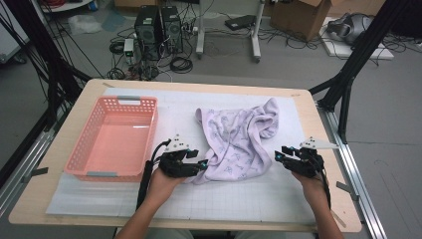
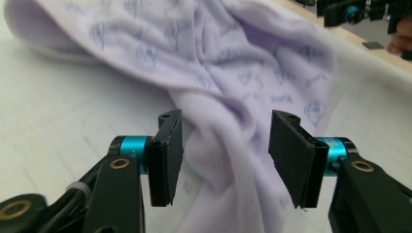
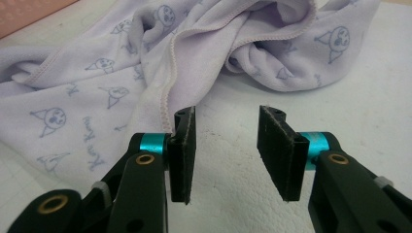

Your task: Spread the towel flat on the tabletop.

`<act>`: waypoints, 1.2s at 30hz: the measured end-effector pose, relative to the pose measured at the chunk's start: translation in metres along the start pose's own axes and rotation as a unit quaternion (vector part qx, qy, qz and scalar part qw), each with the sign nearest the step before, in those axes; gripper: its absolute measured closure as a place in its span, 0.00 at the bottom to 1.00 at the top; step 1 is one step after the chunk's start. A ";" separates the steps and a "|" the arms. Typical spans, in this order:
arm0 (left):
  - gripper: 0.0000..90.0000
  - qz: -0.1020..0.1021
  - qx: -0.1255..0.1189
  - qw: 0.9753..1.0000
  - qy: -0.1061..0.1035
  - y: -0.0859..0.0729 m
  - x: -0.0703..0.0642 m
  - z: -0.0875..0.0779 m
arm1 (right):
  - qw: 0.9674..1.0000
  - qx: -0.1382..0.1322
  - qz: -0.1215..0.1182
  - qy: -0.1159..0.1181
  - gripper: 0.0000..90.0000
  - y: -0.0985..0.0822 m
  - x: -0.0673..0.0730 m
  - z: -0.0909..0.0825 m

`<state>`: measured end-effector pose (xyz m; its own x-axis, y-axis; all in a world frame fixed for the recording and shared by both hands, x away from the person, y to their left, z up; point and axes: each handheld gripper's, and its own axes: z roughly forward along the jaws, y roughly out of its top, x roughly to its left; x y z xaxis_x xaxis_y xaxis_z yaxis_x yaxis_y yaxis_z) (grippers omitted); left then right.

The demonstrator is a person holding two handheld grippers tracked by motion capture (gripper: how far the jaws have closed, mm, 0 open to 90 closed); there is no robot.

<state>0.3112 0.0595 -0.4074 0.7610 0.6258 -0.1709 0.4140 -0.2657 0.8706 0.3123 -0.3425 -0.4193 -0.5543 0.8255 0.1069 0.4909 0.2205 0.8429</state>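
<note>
High view shows my left tool (image 1: 203,165) open astride the cloth (image 1: 239,139), right tool (image 1: 278,156) open beside it; next, I clamp both edges.

Lilac printed cloth (image 1: 240,141) lies crumpled on white mat, right of pink basket. Edges folded over, stitched hem showing

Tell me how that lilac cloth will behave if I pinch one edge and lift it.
Probably floppy: the cloth lies in soft folds and ridges, so it should sag and trail from the pinch. Likely light, since it looks thin at the stitched hem. The fuzzy surface probably grips the pads rather than slipping.
</note>
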 end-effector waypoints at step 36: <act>0.92 -0.079 -0.056 0.978 0.182 0.000 0.058 0.010 | 0.990 0.086 -0.062 0.098 0.56 -0.003 0.033 0.050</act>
<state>0.3601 0.0879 -0.4223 0.4540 0.8783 -0.1500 0.4399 -0.0745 0.8949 0.3255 -0.2900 -0.4448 -0.7281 0.6743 0.1228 0.5089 0.4118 0.7559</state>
